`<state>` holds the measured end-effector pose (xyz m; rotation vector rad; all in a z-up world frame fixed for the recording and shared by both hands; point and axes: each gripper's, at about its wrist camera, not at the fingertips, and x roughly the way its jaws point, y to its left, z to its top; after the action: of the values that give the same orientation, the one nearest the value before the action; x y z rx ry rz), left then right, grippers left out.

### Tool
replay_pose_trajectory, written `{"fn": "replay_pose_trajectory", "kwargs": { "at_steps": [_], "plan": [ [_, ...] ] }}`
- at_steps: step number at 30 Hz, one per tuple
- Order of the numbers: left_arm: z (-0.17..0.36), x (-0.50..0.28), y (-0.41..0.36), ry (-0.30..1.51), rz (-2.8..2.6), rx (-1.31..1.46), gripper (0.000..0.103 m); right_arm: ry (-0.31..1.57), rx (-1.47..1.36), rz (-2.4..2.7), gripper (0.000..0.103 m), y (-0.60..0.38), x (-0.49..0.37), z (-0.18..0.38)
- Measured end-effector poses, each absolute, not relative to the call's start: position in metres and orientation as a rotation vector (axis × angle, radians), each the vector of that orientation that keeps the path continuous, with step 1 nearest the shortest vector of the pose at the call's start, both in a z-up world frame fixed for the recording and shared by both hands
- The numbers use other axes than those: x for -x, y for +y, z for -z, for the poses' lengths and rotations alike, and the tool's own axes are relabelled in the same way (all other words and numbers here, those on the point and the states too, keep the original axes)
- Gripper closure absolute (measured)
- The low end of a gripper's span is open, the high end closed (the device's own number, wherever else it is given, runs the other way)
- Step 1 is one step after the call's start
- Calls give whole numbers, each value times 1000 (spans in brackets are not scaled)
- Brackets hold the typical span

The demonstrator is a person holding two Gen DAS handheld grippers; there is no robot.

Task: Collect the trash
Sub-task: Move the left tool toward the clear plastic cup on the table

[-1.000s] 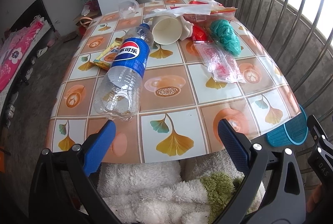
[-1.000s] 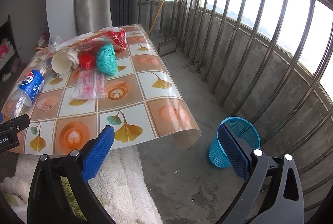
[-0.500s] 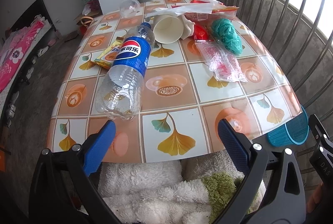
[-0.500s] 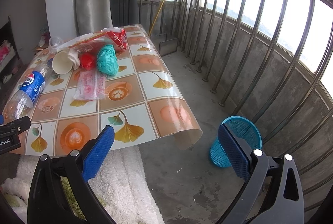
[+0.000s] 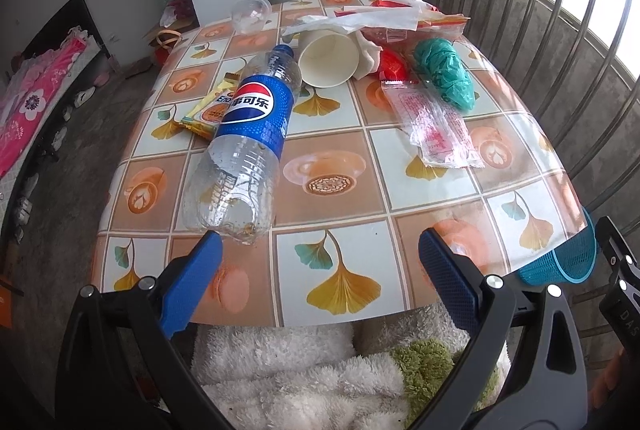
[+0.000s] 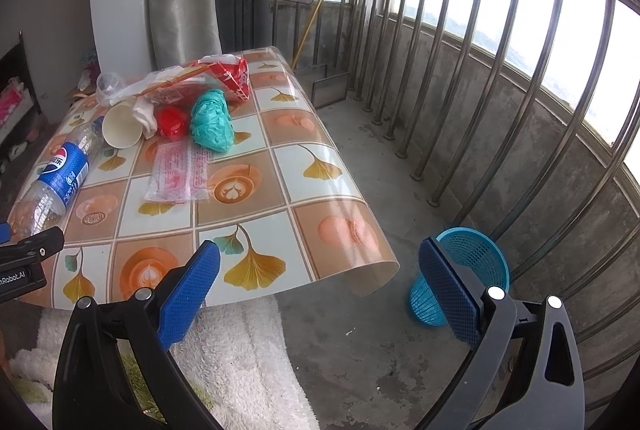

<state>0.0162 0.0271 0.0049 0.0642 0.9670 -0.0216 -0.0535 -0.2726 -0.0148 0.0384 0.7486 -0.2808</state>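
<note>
Pepsi bottle with Chinese label, flat on table.

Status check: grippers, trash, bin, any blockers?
Left gripper and right gripper open, empty. Plastic bottle lying nearest the left gripper, untouched. Blue basket on the floor beside the table. Path to the bottle looks clear.
</note>
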Motion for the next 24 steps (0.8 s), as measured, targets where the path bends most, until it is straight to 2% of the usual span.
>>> {"fn": "replay_pose_trajectory", "kwargs": {
  "at_steps": [10, 24],
  "plan": [
    [-29, -43, 39, 902, 2, -70, 9, 652, -84, 248, 6, -263, 22, -9],
    [-57, -118, 142, 862, -8, 9, 9, 523, -163, 119, 6, -225, -26, -36]
  ]
}}
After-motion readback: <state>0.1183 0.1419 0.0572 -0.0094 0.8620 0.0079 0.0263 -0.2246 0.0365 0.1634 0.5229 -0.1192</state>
